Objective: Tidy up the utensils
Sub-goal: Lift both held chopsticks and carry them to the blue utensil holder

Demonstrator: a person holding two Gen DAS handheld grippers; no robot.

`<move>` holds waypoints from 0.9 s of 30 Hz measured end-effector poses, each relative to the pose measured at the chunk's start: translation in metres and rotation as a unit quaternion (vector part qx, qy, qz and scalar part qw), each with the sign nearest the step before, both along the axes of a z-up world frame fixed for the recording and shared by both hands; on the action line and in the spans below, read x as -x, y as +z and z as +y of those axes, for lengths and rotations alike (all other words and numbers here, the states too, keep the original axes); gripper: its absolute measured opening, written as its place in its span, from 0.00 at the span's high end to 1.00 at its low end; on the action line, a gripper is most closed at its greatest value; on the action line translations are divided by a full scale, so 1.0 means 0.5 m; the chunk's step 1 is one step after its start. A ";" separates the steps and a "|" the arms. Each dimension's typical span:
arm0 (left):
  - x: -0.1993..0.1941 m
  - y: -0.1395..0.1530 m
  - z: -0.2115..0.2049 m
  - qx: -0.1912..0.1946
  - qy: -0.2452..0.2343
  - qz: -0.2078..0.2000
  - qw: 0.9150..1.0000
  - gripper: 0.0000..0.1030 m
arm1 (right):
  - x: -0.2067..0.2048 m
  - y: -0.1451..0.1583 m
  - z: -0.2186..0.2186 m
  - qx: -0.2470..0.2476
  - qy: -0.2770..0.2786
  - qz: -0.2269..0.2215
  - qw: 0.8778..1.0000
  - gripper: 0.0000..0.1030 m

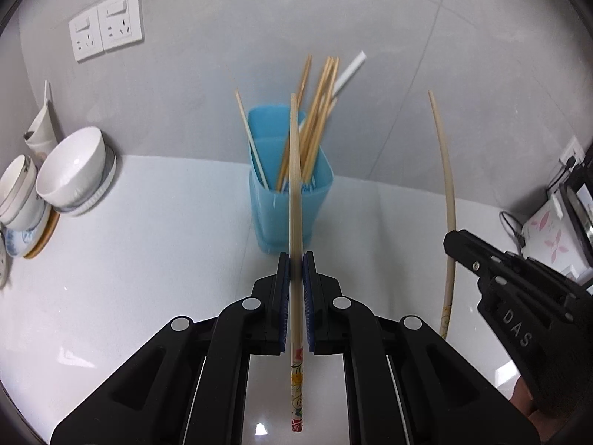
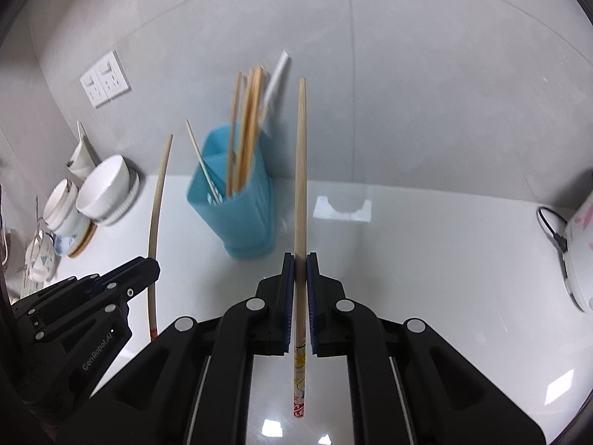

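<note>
Left gripper (image 1: pixel 296 259) pinching one floral-ended chopstick (image 1: pixel 294 193), tip pointing up in front of the blue holder (image 1: pixel 289 204). Right gripper (image 2: pixel 300 259) clamping a second chopstick (image 2: pixel 300 185) just right of that holder, both above the white counter (image 2: pixel 426 259). Holder standing upright near the wall, bristling with more chopsticks (image 1: pixel 315 118).
</note>
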State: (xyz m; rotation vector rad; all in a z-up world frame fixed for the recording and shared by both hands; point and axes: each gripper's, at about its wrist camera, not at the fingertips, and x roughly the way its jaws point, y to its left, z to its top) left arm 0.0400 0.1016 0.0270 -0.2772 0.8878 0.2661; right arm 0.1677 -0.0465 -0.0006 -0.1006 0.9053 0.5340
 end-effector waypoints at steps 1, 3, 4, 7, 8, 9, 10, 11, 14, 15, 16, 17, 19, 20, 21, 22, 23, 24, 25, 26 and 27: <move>-0.003 0.007 0.009 0.000 0.001 -0.006 1.000 0.93 | -0.004 0.005 0.007 -0.003 0.000 -0.003 1.000 0.94; -0.013 0.024 0.024 0.001 0.004 -0.019 1.000 0.93 | -0.013 0.017 0.023 -0.014 -0.001 -0.011 1.000 0.94; -0.019 0.034 0.039 0.006 0.005 -0.032 0.999 0.93 | -0.018 0.022 0.028 -0.018 -0.001 -0.014 1.000 0.94; -0.031 0.058 0.069 0.015 0.012 -0.069 0.997 0.93 | -0.033 0.037 0.053 -0.025 -0.001 -0.029 0.999 0.94; -0.037 0.065 0.079 0.016 0.014 -0.081 0.996 0.93 | -0.040 0.042 0.061 -0.027 -0.001 -0.034 0.999 0.94; -0.042 0.070 0.084 0.016 0.016 -0.089 0.996 0.93 | -0.046 0.045 0.066 -0.029 -0.001 -0.036 0.999 0.94; -0.050 0.077 0.092 0.017 0.016 -0.100 0.995 0.93 | -0.052 0.048 0.071 -0.032 -0.001 -0.039 0.999 0.94; -0.059 0.083 0.102 0.020 0.015 -0.112 0.993 0.93 | -0.060 0.050 0.078 -0.034 -0.003 -0.043 0.999 0.94; -0.084 0.092 0.121 0.027 0.010 -0.143 0.989 0.93 | -0.082 0.055 0.094 -0.040 -0.007 -0.052 0.998 0.94; -0.092 0.095 0.128 0.030 0.007 -0.156 0.987 0.93 | -0.088 0.055 0.095 -0.041 -0.008 -0.053 0.998 0.94; -0.101 0.096 0.135 0.029 0.005 -0.168 0.985 0.93 | -0.095 0.056 0.099 -0.044 -0.010 -0.054 0.998 0.94; -0.108 0.098 0.140 0.026 0.003 -0.179 0.984 0.93 | -0.102 0.056 0.102 -0.048 -0.012 -0.056 0.997 0.94; -0.117 0.103 0.147 0.023 -0.001 -0.210 0.977 0.93 | -0.115 0.058 0.104 -0.057 -0.015 -0.060 0.996 0.94; -0.121 0.105 0.150 0.018 -0.002 -0.225 0.974 0.93 | -0.120 0.058 0.105 -0.061 -0.016 -0.062 0.996 0.94; -0.125 0.104 0.151 0.012 -0.003 -0.239 0.971 0.93 | -0.124 0.057 0.105 -0.065 -0.017 -0.063 0.996 0.94; -0.129 0.104 0.150 0.008 -0.006 -0.252 0.968 0.93 | -0.127 0.056 0.106 -0.068 -0.017 -0.064 0.995 0.94; -0.134 0.101 0.150 0.005 -0.008 -0.262 0.965 0.93 | -0.130 0.053 0.108 -0.070 -0.020 -0.066 0.995 0.94; -0.138 0.099 0.151 0.003 -0.010 -0.268 0.963 0.93 | -0.132 0.051 0.105 -0.070 -0.022 -0.068 0.995 0.94; -0.145 0.092 0.150 0.002 -0.014 -0.273 0.962 0.93 | -0.135 0.049 0.104 -0.071 -0.024 -0.067 0.995 0.94; -0.150 0.088 0.147 0.002 -0.016 -0.275 0.961 0.93 | -0.139 0.045 0.103 -0.073 -0.025 -0.065 0.995 0.94; -0.154 0.081 0.146 0.001 -0.017 -0.276 0.961 0.93 | -0.142 0.040 0.102 -0.071 -0.027 -0.064 0.995 0.94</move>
